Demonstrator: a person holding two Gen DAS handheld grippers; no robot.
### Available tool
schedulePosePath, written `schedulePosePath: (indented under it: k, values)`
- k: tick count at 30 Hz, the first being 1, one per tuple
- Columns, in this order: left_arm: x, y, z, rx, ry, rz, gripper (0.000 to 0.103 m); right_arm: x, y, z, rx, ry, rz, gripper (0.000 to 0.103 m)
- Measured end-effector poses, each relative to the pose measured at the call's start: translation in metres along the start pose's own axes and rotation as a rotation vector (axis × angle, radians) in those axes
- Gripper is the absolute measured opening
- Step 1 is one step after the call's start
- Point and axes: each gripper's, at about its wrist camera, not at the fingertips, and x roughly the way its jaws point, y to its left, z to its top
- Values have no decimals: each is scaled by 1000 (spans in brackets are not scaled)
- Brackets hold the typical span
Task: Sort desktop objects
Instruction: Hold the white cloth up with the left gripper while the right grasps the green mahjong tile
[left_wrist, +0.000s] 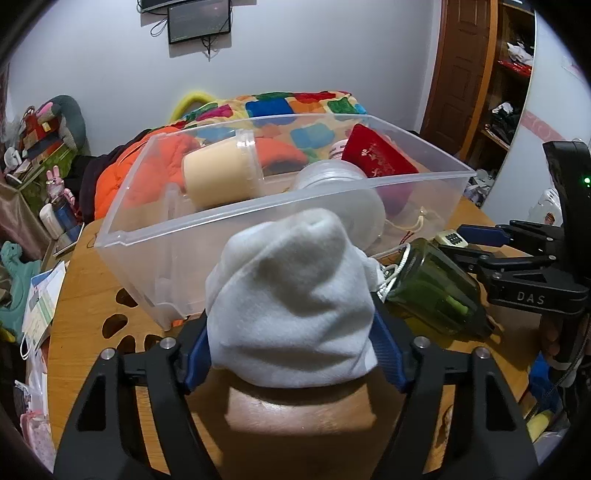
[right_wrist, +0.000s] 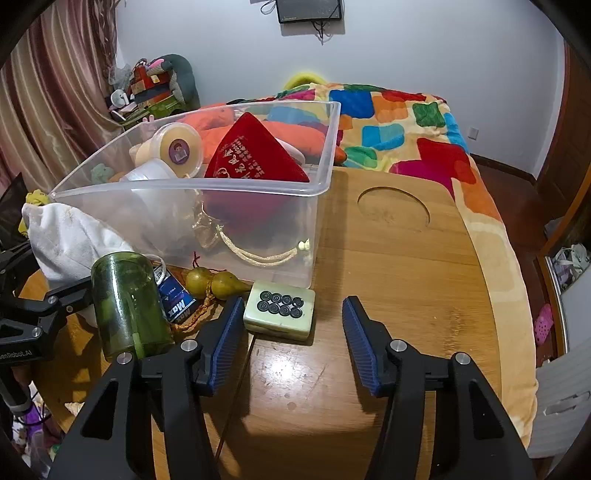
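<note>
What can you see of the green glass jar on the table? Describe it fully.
The green glass jar is see-through, dark olive, cylindrical, with greenish contents inside. In the right wrist view it seems upright; the left wrist view shows it leaning, so its pose is unclear. It sits on the wooden table before the clear bin, beside the white cloth.

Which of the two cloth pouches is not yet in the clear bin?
The white pouch, shut in the left gripper outside the clear bin; the red pouch lies inside.
</note>
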Motion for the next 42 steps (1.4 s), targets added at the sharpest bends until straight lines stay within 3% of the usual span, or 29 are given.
schedulePosePath:
  k: [7,14,19,42]
  values:
    - [-2,-3,0,23,-20,-4,61,-2,4,-1,-1,-9,24,33]
    - [-3,-4,-2,30,-31,-8,53,-4,4,-4,10,-15,24,32]
    - [-4,3,-2,-46,-29,-30,51,-10,-2,-7,23,-23,22,31]
    - [-45,24,-11,-135,-98,34,50,-46,-2,-6,22,-94,23,31]
